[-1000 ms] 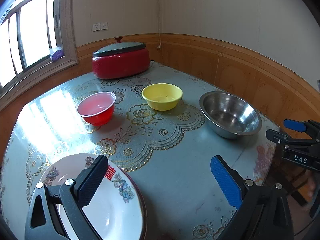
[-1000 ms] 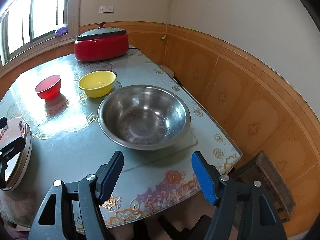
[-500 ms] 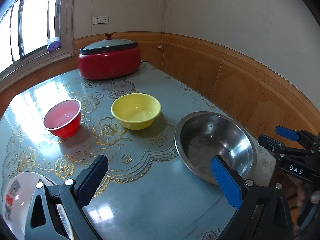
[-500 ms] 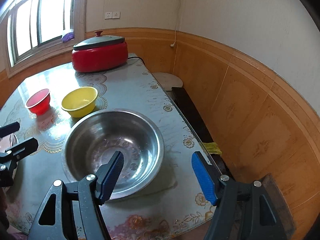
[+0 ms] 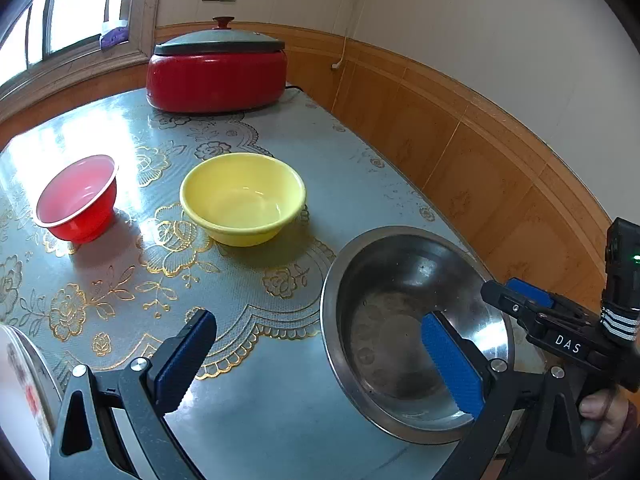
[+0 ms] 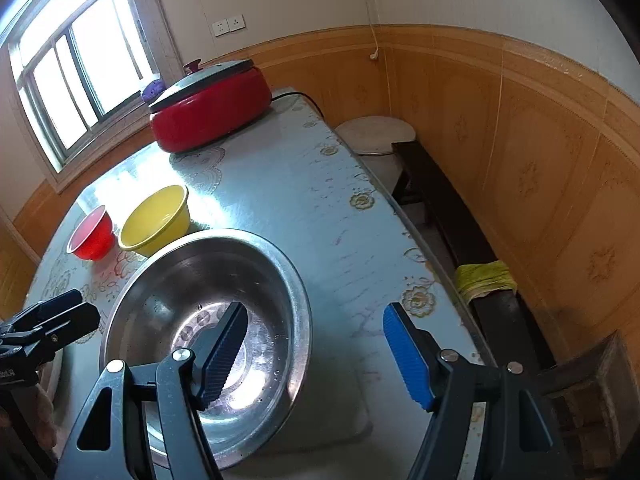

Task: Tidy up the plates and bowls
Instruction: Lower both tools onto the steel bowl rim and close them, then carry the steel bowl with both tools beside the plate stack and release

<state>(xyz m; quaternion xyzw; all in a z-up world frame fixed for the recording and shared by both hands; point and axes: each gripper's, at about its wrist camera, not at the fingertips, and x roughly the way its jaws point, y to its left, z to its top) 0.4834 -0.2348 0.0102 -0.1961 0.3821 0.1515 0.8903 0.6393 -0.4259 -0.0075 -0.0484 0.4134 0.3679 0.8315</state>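
A large steel bowl (image 5: 400, 320) (image 6: 208, 304) sits near the table's right edge. A yellow bowl (image 5: 242, 198) (image 6: 156, 220) and a small red bowl (image 5: 76, 198) (image 6: 91, 235) stand beyond it. A patterned white plate (image 5: 24, 384) shows at the left edge of the left wrist view. My left gripper (image 5: 320, 356) is open, its right finger over the steel bowl's near side. My right gripper (image 6: 316, 352) is open and straddles the steel bowl's right rim, left finger inside the bowl. Each gripper shows in the other's view: the right one (image 5: 516, 296), the left one (image 6: 60, 312).
A red electric pot with a grey lid (image 5: 218, 72) (image 6: 210, 106) stands at the far end of the table (image 6: 280, 184). A dark bench (image 6: 452, 216) with a yellow cloth runs along the wood-panelled wall on the right, past a round white stool (image 6: 374, 134).
Both grippers have moved in toward the steel bowl. The left swung right, away from the plate. The right came forward so its fingers now straddle the bowl's rim.
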